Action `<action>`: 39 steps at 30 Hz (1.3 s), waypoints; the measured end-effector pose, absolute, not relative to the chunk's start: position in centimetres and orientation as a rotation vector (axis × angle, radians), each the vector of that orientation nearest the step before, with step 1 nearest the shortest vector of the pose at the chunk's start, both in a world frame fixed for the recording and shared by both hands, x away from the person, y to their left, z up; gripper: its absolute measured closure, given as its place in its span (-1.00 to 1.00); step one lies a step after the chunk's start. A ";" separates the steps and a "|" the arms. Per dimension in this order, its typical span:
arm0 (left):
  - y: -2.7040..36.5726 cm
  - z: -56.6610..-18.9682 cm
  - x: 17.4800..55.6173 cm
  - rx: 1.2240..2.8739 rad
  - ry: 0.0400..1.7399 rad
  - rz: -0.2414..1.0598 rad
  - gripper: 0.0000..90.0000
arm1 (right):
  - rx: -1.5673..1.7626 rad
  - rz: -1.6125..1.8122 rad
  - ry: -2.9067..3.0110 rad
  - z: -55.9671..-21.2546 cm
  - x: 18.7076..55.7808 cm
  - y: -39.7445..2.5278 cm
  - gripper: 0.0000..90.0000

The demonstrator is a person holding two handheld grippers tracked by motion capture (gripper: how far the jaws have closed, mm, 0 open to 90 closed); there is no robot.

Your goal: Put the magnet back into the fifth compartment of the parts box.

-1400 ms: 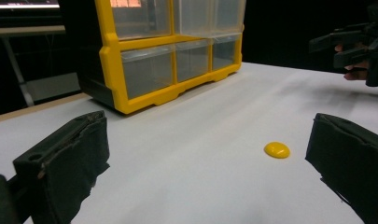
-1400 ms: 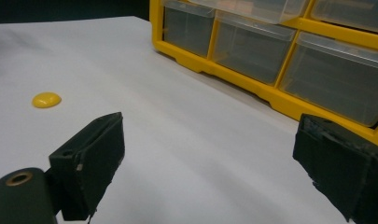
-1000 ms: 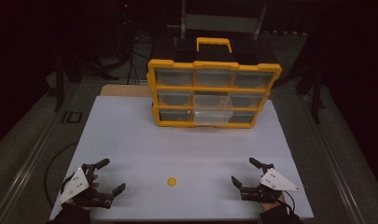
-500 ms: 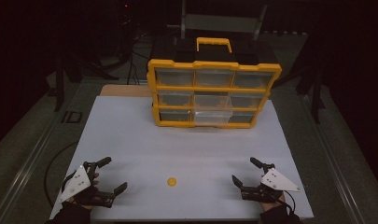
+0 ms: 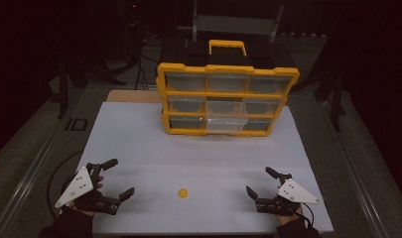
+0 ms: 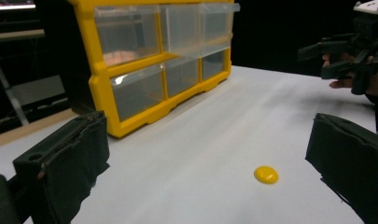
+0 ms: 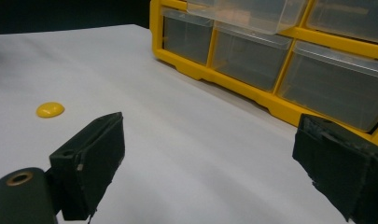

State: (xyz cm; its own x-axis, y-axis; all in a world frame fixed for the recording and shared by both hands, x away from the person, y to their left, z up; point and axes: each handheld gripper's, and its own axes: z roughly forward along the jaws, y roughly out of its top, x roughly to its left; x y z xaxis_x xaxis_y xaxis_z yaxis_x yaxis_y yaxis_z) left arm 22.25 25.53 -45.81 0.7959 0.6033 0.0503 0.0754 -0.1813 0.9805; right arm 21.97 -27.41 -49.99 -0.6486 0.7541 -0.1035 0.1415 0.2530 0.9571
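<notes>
Jaws wide on both grippers, nothing held. Yellow disc lies flat on the white surface, between left gripper and right gripper, nearer the left, whose jaws face it. Drawer cabinet stands well behind.

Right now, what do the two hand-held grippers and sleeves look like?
Left hand-held gripper and right hand-held gripper: black frames, blocky black jaw pads, each topped by a grey three-cornered plate with small dark dots. Dark sleeves at both wrists. A dark cable loops off the left one.
</notes>
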 end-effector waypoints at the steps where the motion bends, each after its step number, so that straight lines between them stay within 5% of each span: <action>1: 25.4 -45.6 22.3 1.708 0.531 0.510 -1.00 | 0.813 1.419 1.968 -50.0 22.0 -27.4 -0.79; 39: 17.2 -42.4 25.4 1.838 0.375 0.309 -1.00 | 0.799 1.437 1.972 -50.0 21.9 -27.3 -0.79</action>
